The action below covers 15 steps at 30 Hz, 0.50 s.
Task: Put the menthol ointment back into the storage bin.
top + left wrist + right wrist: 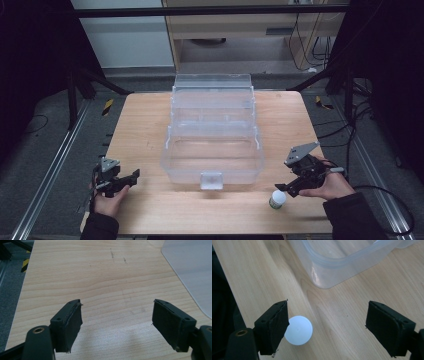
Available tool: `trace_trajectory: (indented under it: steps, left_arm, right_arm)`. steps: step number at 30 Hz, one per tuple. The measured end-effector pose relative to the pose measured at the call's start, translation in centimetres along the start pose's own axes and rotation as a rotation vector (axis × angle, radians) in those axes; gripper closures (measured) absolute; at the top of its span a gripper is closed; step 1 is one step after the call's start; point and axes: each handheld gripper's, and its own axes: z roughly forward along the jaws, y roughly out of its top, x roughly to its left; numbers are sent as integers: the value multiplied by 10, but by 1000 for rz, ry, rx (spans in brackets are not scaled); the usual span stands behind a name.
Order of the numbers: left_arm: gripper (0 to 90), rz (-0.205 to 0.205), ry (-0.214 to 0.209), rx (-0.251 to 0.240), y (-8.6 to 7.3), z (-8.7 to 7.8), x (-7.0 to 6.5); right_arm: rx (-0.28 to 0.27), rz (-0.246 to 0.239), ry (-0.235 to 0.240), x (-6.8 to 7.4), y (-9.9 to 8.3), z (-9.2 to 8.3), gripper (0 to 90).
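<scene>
Clear plastic box (212, 150) blocks bench (150, 210) centre; bare wood open left, right and along near edge; small white-capped bottle (277, 199) stands just beside right tool (286, 188), near front-right

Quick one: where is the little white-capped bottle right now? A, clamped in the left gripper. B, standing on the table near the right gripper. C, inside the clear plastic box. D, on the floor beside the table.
B: the bottle stands on the wooden table, just by the open right gripper, outside the clear box.
</scene>
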Motion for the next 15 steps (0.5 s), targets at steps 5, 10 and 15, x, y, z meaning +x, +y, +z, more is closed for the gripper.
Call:
trace_trajectory:
  steps: [5, 10, 15]
  left_arm:
    - [233, 1, 0, 3, 0, 1, 0]
    - [234, 4, -2, 7, 0, 1, -1]
    - [234, 2, -2, 7, 0, 1, 0]
  right_arm:
    - [60, -54, 34, 6, 1, 2, 214]
    - [101, -99, 57, 11, 3, 4, 244]
    - [140, -136, 70, 15, 6, 6, 267]
